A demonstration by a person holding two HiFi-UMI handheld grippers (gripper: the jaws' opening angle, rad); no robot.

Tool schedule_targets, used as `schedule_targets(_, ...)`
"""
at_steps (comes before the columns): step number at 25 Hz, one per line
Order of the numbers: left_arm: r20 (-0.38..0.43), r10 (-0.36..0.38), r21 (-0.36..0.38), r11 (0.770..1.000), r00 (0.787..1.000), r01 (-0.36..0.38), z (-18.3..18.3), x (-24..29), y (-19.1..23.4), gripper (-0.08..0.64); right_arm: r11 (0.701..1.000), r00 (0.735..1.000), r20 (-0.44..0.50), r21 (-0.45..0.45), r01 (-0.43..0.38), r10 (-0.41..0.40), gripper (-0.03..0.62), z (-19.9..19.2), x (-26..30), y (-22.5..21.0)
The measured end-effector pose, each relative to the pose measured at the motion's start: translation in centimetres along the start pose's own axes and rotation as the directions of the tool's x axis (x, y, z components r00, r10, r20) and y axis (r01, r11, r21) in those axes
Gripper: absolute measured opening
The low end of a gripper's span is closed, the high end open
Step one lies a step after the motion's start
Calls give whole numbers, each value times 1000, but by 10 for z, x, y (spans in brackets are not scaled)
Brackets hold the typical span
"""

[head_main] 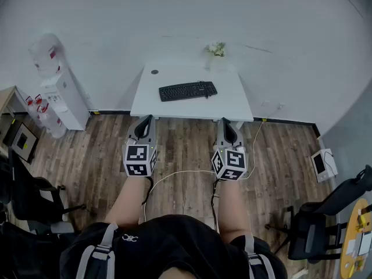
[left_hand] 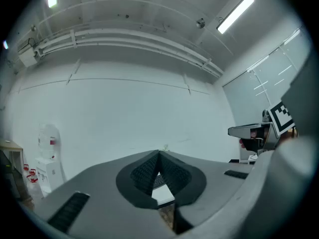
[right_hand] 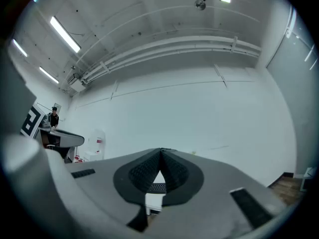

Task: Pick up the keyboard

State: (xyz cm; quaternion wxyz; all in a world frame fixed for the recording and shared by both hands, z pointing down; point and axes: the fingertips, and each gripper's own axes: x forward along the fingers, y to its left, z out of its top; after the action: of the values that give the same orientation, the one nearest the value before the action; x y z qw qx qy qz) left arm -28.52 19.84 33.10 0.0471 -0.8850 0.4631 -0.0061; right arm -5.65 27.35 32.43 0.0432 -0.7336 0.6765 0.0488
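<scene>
We hold the left gripper (head_main: 144, 122) and the right gripper (head_main: 226, 124) side by side over the wood floor (head_main: 186, 150), just short of the white table (head_main: 232, 100)'s near edge. Each has its jaws pressed together and empty. The keyboard (head_main: 188, 90) lies at the table's middle, well apart from both. A small plant (head_main: 216, 49) stands at the table's far edge. Left of the table stands a water dispenser (head_main: 63, 97) with spare bottles (head_main: 45, 114) beside it; we cannot tell what is in them. An office chair (head_main: 322, 222) sits nearer us, right of the table.
</scene>
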Motion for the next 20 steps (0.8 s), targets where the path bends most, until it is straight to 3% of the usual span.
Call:
schedule_targets(11,-16,11,22,1000,1000,-11,-4,17,-25,11,1000,1000,22,-6,-2,2,-3,0,5,-27)
schedule_targets(20,-12,12,30,999,1000,-12,-5,42,-69,11,1000,999,43,-24,-13,14,-2,-1,9,-71)
